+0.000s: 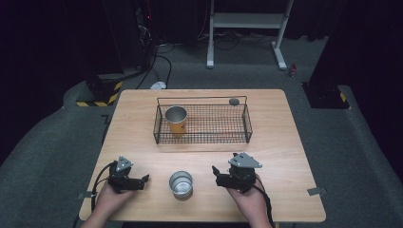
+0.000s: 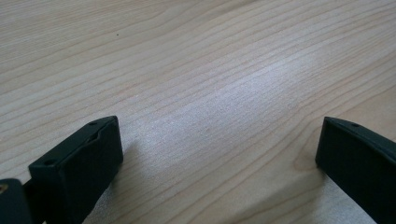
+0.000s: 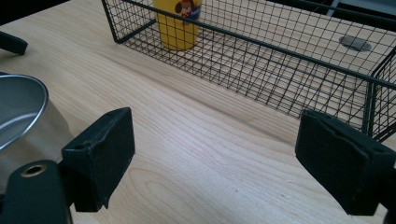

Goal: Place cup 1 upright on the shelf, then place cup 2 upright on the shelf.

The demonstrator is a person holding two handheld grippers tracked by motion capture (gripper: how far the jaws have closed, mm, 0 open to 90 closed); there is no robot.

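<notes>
The steel cup (image 1: 181, 183) stands upright near the front edge of the worktop (image 1: 285, 142), between the left claw (image 1: 144, 180) and the right claw (image 1: 216, 173), both with jaws spread apart and holding nothing. From above, the wire basket (image 1: 247, 124) sits farther back with a yellow cup (image 1: 176, 119) upright in its left end. The right gripper view adds a cartoon print on that yellow cup, while the left gripper view gives bare wood grain between its jaws.

2 black grippers, left gripper (image 1: 145, 179) and right gripper (image 1: 215, 171), bear grey three-cornered plates.
</notes>
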